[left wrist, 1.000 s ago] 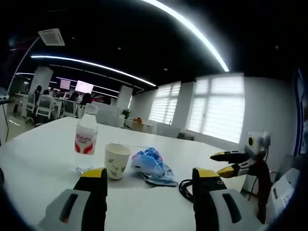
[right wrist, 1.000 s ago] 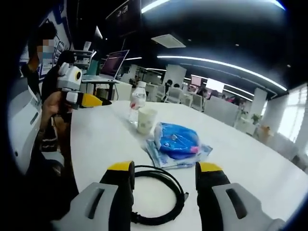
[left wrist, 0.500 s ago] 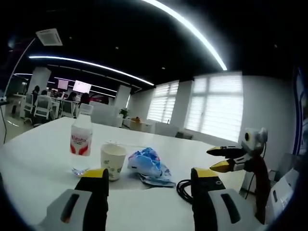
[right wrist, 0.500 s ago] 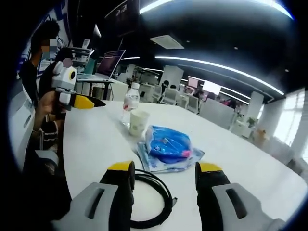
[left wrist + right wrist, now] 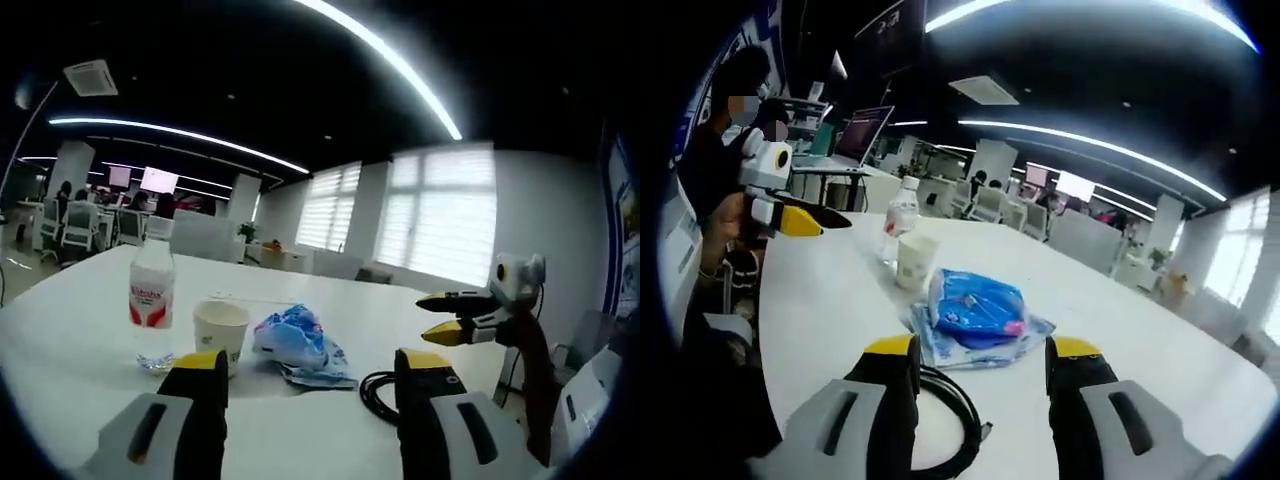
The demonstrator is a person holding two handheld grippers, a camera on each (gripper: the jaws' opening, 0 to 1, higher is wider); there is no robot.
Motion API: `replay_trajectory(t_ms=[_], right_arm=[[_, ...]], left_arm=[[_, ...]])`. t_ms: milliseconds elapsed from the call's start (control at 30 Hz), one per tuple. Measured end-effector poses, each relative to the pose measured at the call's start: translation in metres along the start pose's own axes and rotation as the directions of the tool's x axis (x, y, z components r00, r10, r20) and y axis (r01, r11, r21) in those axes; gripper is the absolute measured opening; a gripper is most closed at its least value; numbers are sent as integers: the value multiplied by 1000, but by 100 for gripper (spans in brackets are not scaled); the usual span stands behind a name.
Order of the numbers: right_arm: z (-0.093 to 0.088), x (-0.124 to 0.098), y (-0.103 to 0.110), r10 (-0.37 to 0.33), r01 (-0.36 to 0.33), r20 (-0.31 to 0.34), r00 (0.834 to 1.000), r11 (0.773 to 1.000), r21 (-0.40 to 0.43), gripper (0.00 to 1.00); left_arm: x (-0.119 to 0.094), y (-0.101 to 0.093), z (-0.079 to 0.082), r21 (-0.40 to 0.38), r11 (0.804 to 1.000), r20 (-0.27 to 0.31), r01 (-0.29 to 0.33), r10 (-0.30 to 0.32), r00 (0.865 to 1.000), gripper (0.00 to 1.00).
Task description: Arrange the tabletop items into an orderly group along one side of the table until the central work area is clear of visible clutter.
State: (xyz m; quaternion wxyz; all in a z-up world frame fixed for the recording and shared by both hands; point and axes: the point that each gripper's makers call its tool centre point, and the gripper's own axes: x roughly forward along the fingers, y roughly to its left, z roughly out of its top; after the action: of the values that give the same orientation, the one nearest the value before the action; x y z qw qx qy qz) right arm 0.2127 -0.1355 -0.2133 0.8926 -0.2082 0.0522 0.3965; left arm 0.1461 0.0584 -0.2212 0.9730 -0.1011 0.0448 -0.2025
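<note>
While both grippers hang just above the white worktop (image 5: 60, 330), all the stuff sits in a loose row on it. Going left to right in the left gripper view: a water bottle (image 5: 150, 298) with a red label at about 9 o'clock, a paper cup (image 5: 219, 332) just beside it, then a blue crinkly bag (image 5: 291, 338) lying on a flat packet, then a coiled black cable (image 5: 376, 392) around 5 o'clock. The left gripper (image 5: 312, 375) has its yellow-tipped jaws spread wide with nothing between them. The right gripper (image 5: 452, 315) pokes in at 3 o'clock, jaws slightly apart, empty.

Right gripper view: left gripper (image 5: 808, 220) at 9 o'clock in a hand, bottle (image 5: 900, 219) and cup (image 5: 914, 262) near centre, bag (image 5: 975, 303) just past them, cable (image 5: 948, 420) touching the lower edge of the packet between the wide-open, empty right gripper (image 5: 982, 356) jaws.
</note>
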Motion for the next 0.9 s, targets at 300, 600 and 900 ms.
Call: replay_trajectory(t_ms=[300,600,900], right_arm=[[8,6,-8,12,-12,31,999,1000,-5,48],[6,14,-14,1,-1,42,999,1000,10,48],[2,21,-18,-5,4,40,999,1000,25,48]], left_arm=[[3,-1,2,-1,1000,-3,-5,5,1000,66],[9,-2,-1,-27,1000,-19,-9,9,1000,66],[17,-4,-2,-21,1000,-33,-14,13,999,63]])
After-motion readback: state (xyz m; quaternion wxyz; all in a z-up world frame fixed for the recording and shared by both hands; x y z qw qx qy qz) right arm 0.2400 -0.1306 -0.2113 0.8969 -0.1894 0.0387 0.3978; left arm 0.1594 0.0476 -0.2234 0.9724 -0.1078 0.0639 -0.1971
